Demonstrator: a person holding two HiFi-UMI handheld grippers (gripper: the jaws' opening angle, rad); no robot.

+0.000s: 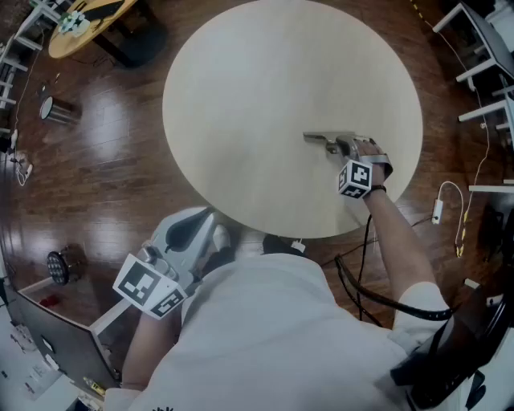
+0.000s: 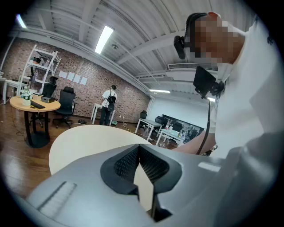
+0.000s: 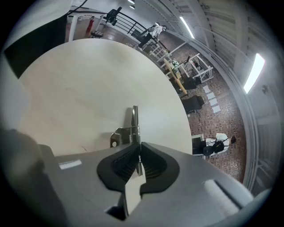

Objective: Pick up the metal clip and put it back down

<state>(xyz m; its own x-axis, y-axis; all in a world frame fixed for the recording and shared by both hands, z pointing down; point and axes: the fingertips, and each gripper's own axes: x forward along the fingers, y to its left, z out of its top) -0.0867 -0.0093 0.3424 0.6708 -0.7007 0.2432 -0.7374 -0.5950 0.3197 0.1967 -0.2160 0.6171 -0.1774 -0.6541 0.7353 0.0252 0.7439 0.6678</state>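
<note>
The metal clip (image 1: 321, 140) is a slim silver spring clamp at the right side of the round pale table (image 1: 265, 88). My right gripper (image 1: 344, 148) is shut on its near handle. The long arm points away toward the table's middle. In the right gripper view the clip (image 3: 133, 126) stands on edge, its thin handle pinched between the ribbed pads (image 3: 153, 165) of the right gripper (image 3: 139, 162). Whether it rests on the tabletop or hangs just above it I cannot tell. My left gripper (image 1: 210, 228) is off the table by my body, and in its own view the left gripper (image 2: 139, 149) is shut on nothing.
Dark wood floor surrounds the table. A second round table (image 1: 84, 20) with items stands at the far left, a metal can (image 1: 56, 108) below it. White desk frames (image 1: 482, 48) and cables (image 1: 450, 213) lie to the right. A person (image 2: 108, 105) stands far off.
</note>
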